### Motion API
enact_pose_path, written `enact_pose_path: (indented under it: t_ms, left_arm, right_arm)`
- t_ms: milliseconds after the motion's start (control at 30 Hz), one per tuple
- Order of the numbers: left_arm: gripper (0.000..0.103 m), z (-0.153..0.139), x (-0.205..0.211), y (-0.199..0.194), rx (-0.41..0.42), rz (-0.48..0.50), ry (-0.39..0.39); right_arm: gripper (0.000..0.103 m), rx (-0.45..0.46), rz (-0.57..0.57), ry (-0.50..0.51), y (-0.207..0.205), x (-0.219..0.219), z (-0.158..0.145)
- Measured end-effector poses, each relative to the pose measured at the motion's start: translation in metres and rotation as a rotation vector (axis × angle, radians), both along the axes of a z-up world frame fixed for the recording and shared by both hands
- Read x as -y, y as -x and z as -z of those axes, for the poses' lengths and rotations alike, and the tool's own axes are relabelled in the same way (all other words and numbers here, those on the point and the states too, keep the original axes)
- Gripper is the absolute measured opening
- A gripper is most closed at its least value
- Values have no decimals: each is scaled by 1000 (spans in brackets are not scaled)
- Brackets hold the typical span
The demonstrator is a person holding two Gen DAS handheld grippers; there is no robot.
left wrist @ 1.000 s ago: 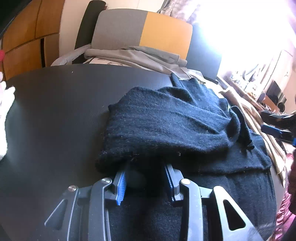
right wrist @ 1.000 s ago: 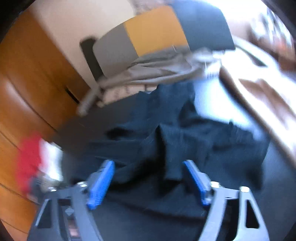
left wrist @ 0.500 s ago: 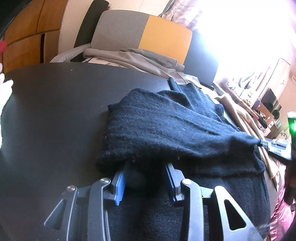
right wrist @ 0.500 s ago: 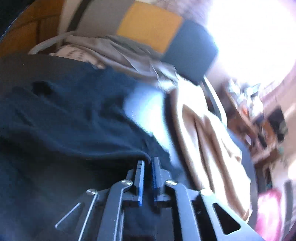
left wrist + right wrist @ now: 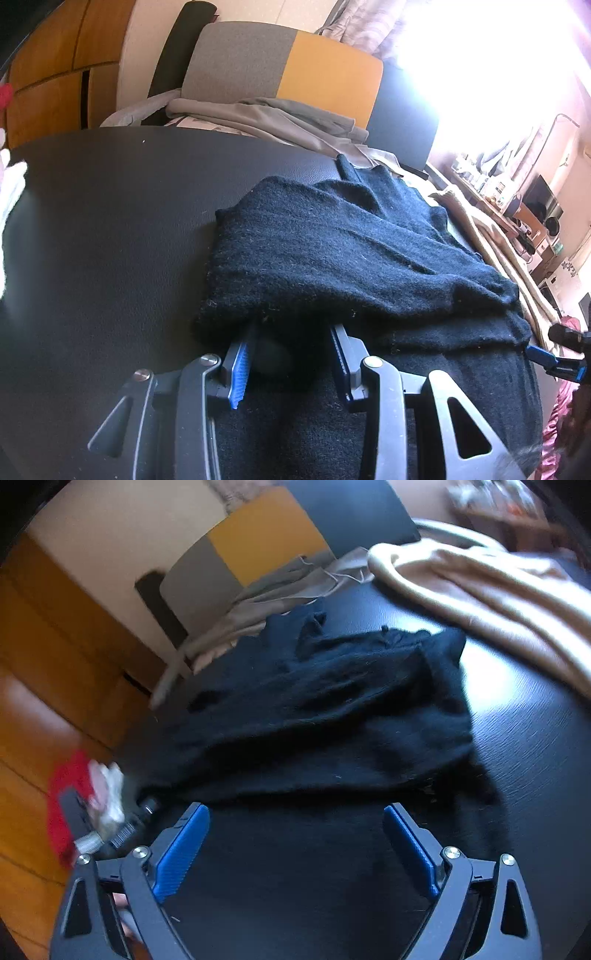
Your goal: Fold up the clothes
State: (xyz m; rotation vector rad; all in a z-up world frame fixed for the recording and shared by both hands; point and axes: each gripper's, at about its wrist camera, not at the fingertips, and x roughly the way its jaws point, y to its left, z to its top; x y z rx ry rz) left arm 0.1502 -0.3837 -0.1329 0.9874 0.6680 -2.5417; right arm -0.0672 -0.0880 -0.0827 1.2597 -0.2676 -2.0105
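A black knit sweater [image 5: 332, 258] lies partly folded on the dark table [image 5: 110, 221]. It also shows in the right wrist view [image 5: 314, 720]. My left gripper [image 5: 290, 345] has its jaws partly apart, with its fingertips tucked under the folded sweater edge; a bunch of cloth sits between them. My right gripper [image 5: 295, 834] is open and empty, hovering over the sweater's near part. It shows at the right edge of the left wrist view [image 5: 554, 360].
A grey and yellow chair [image 5: 280, 74] with grey garments [image 5: 266, 118] stands behind the table. A beige cloth [image 5: 480, 576] lies on the table's far right. White and red items [image 5: 92, 794] sit at the left. Wooden cabinets [image 5: 48, 74] stand behind.
My right gripper let go of the sweater's right edge, opened wide and swung back to face the sweater. The pulled-out edge has settled back. My left gripper has stayed put.
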Motion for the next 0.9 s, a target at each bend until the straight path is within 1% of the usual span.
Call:
enact_pose_path:
  t_ms: [67,100,300,367,467,500,600,667,700,733,800,833,867,900]
  left_arm:
    - [37,0,0,0,-3,-1,-4]
    - [37,0,0,0,-3,-1,-5]
    - [37,0,1,0,-3,0,-4]
    - [37,0,1,0,-5,0,-6]
    - [37,0,1,-1,-7,0,-8]
    - [37,0,1,-1,-7,0,-8]
    - [37,0,0,-1,-7,0,-8]
    - [37,0,1,0,-8,1,-10]
    - [37,0,1,0,-10,1,-12]
    - [37,0,1,0,-12,1,-15]
    - [37,0,2,-1,-16,1,-22]
    - [37,0,2,-2,-19,0,-26]
    - [37,0,3,-2,-22,0,-31]
    - [37,0,3,-2,-25,0,-36]
  right_arm:
    - [96,23,21,31,6,3,-1]
    - [96,36,24,66,10,5,0]
    - [97,161,119,328,43,5,17]
    - [98,203,165,353,52,4,29]
    - [98,220,217,375,56,1,41]
    - [98,207,215,378,55,2,40]
    - [103,194,188,407,51,0,39]
    - [103,180,193,410,47,-2,36]
    - [103,175,190,405,45,-2,35]
    - [103,176,169,380,45,2,34]
    - [103,194,149,350,48,1,33]
    - [101,210,170,353,50,-1,33]
    - [100,226,213,359,52,-5,33]
    - [97,235,249,358,55,-6,34]
